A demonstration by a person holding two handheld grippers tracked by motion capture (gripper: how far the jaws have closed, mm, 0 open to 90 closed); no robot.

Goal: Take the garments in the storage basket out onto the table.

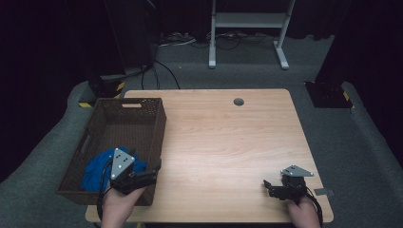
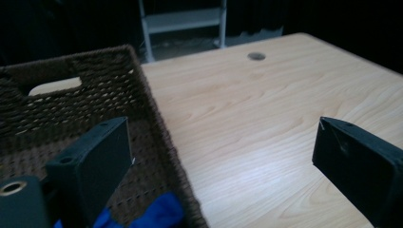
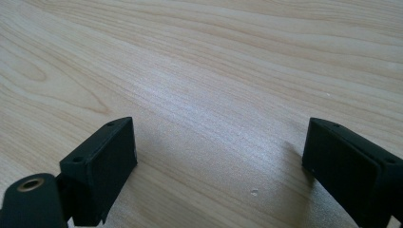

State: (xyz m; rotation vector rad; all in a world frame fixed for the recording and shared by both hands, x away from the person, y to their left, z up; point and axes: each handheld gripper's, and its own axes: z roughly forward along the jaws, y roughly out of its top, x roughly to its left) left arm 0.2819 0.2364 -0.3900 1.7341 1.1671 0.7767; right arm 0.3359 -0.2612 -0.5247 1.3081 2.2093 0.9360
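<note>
A dark brown woven basket point(image 1: 152, 118) stands on the left part of the light wooden table point(image 1: 223, 142). A blue cloth point(image 1: 95, 168) lies inside it at the near end, seen in the left gripper view as a blue fold point(image 2: 157, 213). My left gripper point(image 1: 154, 172) hovers over the basket's near right corner, open, nothing between its jaws; its midpoint point(image 2: 223, 147) straddles the basket rim point(image 2: 157, 114). My right gripper point(image 1: 267, 186) rests low near the table's front right edge, open and empty, over bare wood point(image 3: 218, 142).
A round cable hole point(image 1: 238, 101) sits near the table's far edge. Behind the table stands a white metal frame point(image 1: 247, 21) on grey carpet, with cables on the floor. A small grey tab point(image 1: 324, 192) lies at the front right corner.
</note>
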